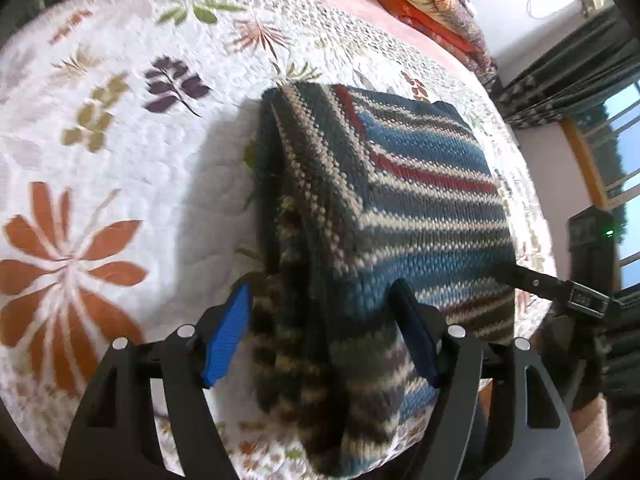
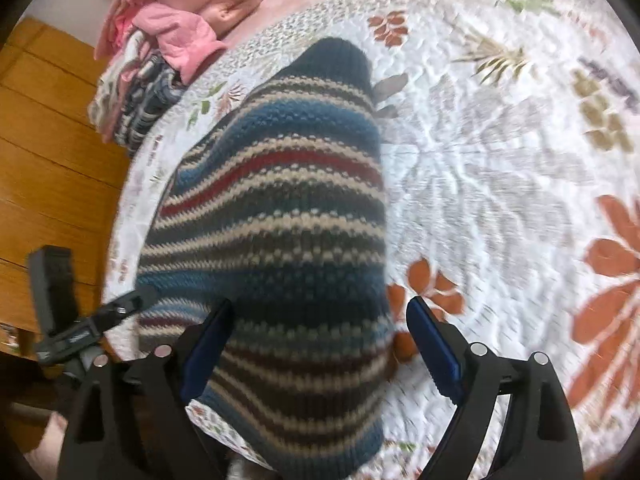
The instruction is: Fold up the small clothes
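Left wrist view: the left gripper (image 1: pixel 322 340) and right gripper (image 2: pixel 320 344) are both straddling the folded striped knit sweater (image 1: pixel 400 200) with fingers spread, on the floral quilt (image 1: pixel 120 140).

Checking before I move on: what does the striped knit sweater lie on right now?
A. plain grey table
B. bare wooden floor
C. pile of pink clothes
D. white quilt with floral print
D: the striped knit sweater rests folded on the white quilt with floral print; the pink clothes sit apart, farther back.

A home bedroom: floral quilt (image 1: pixel 132 152), piled bedding (image 2: pixel 176 12), curtained window (image 1: pixel 616 128).
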The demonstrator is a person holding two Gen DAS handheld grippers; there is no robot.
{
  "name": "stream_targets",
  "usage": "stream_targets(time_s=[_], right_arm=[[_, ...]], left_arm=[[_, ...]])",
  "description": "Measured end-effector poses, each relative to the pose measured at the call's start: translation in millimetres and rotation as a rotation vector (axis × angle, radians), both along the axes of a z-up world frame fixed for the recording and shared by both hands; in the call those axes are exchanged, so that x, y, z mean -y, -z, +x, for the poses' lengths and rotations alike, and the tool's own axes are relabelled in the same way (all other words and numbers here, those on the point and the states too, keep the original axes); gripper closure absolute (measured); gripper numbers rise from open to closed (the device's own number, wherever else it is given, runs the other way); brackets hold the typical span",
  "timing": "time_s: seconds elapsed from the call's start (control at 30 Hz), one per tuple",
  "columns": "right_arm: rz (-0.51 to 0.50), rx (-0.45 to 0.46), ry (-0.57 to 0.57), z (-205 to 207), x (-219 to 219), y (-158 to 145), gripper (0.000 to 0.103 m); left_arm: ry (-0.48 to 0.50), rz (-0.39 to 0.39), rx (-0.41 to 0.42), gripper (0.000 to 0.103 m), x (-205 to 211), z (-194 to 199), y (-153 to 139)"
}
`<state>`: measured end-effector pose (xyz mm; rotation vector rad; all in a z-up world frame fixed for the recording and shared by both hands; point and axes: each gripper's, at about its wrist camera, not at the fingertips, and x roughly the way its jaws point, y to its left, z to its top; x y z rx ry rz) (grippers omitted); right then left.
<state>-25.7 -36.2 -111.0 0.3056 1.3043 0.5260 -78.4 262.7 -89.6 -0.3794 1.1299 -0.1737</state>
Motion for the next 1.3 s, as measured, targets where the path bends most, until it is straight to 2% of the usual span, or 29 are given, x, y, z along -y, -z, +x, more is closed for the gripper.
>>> stream_targets(time_s=[0.2, 0.3, 0.33, 0.37, 0.63, 0.83, 1.07, 1.3], right_arm=[[-0.234, 0.031, 0.04, -25, -6, -21, 0.01], [-0.288, 0.065, 0.041, -44, -9, -34, 0.008], [-0.313, 0.067, 0.046, -52, -9, -40, 0.004], [-0.326, 0.07, 0.05, -57, -11, -43, 0.004], [-0.329, 0.13, 0.055, -96, -26, -85, 0.004], [-0.331, 0.164, 0.047, -115, -34, -107, 0.004], [-0.29, 0.17, 0.053, -130, -35, -128, 0.004], [-0.315, 0.185, 0.075, -139, -34, -143, 0.004]], left_arm=[[-0.063, 0.122, -0.017, 0.026, -1, -31, -21], [-0.079, 0.2, -0.03, 0.02, 6, -47, -32], [-0.077, 0.211, -0.024, 0.02, 10, -52, -36], [-0.072, 0.221, -0.019, 0.018, 14, -58, -41], [-0.061, 0.25, -0.019, 0.013, 37, -90, -63], [-0.072, 0.27, 0.018, 0.013, 46, -109, -84], [-0.074, 0.296, 0.051, 0.011, 54, -129, -108], [-0.076, 0.295, 0.081, 0.011, 57, -145, -126]])
